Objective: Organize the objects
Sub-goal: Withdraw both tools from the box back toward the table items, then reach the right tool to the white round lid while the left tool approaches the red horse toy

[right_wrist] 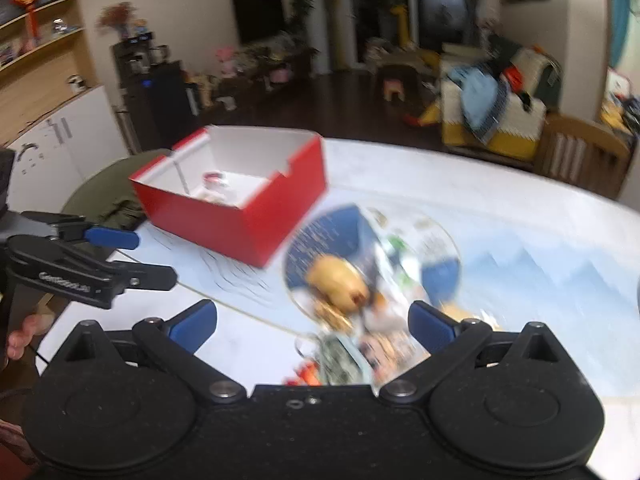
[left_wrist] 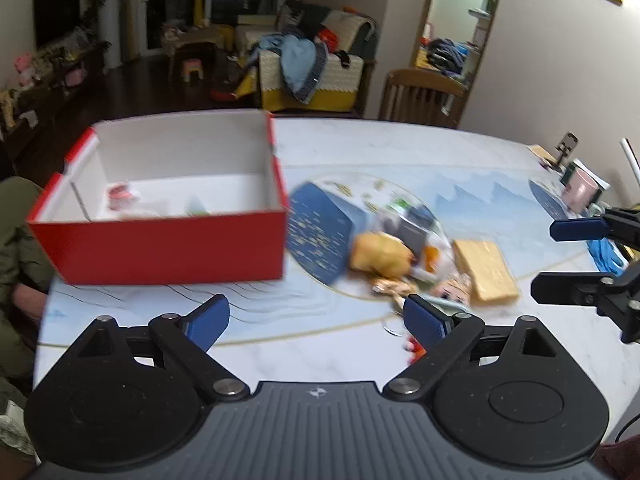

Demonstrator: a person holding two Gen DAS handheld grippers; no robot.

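Clutter pile sits right of the open red cardboard box (left_wrist: 160, 240), near-centre on the pale marble-look table (left_wrist: 400, 148); frames are motion-blurred, so item identity is partly a guess.

Left gripper (left_wrist: 316, 320) has jaws spread wide, nothing between the blue pads, hovering over bare tabletop just in front of the pile. Right gripper (right_wrist: 312, 328) is likewise spread and empty, angled down over the near edge of the pile.

Step in hand, judged: picking a first loose item to drop in the box. Best bet is to choose one piece standing clear of the rest, straddle it with both pads before closing, and avoid dragging neighbours along. With both grippers converging on one heap, one should yield or take a different item.

Materials:
- rounded yellow-tan lump (left_wrist: 380, 256), soft-looking, maybe plush or bread; likely squashes
- flat tan rectangular slab (left_wrist: 486, 272), glossy wrapper look, thin, lying flat, hard to get pads under
- clear crinkly plastic wrapping (right_wrist: 400, 280) around small bits; slippery
- small cartoon-face figure (left_wrist: 452, 290), too blurred for detail

Box is white inside, rigid, straight walls, with a few small items already at its floor.
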